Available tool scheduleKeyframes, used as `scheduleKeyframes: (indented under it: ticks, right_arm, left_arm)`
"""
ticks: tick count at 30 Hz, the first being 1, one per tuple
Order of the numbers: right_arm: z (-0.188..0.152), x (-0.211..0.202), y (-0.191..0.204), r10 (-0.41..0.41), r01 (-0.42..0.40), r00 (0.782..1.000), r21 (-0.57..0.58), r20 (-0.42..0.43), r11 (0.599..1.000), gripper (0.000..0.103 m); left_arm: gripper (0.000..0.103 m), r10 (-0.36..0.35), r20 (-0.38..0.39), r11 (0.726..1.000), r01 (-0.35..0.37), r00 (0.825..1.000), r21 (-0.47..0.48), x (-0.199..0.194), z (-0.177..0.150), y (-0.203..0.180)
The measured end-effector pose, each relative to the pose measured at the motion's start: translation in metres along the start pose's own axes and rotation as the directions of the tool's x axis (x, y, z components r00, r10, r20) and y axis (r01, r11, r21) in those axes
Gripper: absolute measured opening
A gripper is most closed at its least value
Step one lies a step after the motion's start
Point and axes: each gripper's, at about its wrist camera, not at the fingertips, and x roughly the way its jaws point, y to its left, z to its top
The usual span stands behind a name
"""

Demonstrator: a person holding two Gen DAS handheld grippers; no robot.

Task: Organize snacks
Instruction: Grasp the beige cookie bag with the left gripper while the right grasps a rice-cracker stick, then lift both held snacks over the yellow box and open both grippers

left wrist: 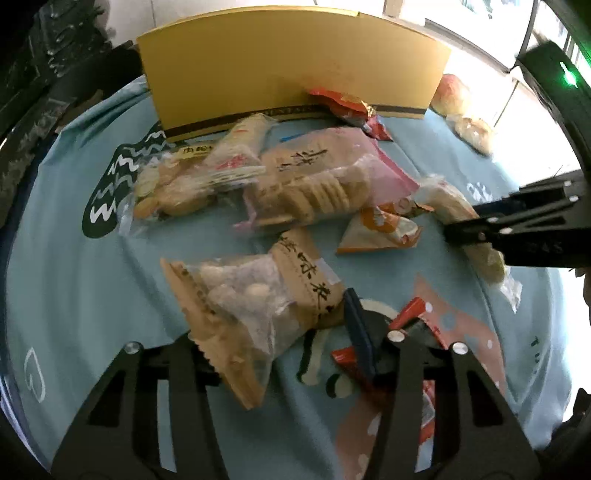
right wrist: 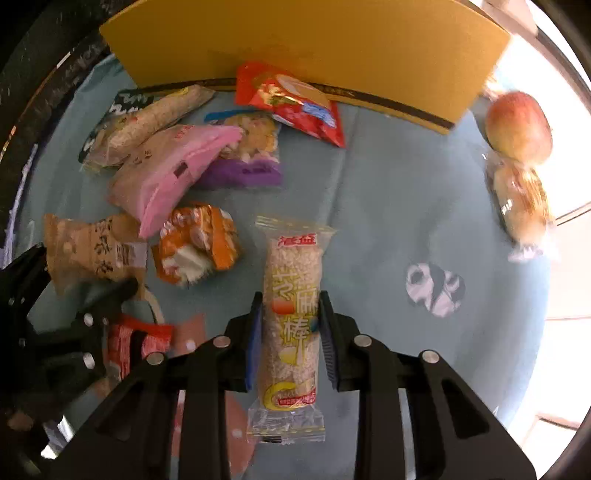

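Place: a home, likely.
Signs: patterned cloth (right wrist: 388, 192) under snacks (right wrist: 177, 170), apple (right wrist: 517, 125) upper right, bright window (left wrist: 491, 33) behind.

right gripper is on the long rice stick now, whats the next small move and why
Probably a short straight lift. The right gripper has both pads against the sides of the rice stick packet, which lies flat on the blue cloth. Lifting first should clear the orange packet beside it.

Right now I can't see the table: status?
Right claw shut on sesame rice bar. Left claw on kraft biscuit bag. Snack pile ahead, yellow box behind.
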Motion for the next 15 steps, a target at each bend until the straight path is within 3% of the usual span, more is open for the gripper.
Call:
scheduleKeyframes:
  ticks: [9, 13, 14, 15]
  right_arm:
    - [-0.014, -0.054, -0.040, 0.042, -0.045, 0.996, 0.031, 0.079, 0.999, 0.029]
    - [-0.007, -0.054, -0.048, 0.049, -0.053, 0.996, 0.058, 0.069, 0.997, 0.029]
    - [-0.010, -0.053, -0.051, 0.053, -0.057, 0.997, 0.065, 0.063, 0.996, 0.029]
    - [-0.009, -0.052, -0.051, 0.055, -0.059, 0.997, 0.068, 0.057, 0.996, 0.029]
  left_arm:
    - [0.045, -0.044, 0.085, 0.999, 0.046, 0.995, -0.020, -0.029, -0.002, 0.004]
    - [0.045, -0.033, 0.020, 0.999, 0.033, 0.999, -0.030, -0.013, 0.002, 0.006]
    - [0.048, -0.023, 0.006, 0.999, 0.023, 1.000, -0.033, -0.008, 0.003, 0.006]
    - [0.060, 0.010, 0.006, 0.999, -0.010, 1.000, -0.032, -0.003, 0.006, 0.006]
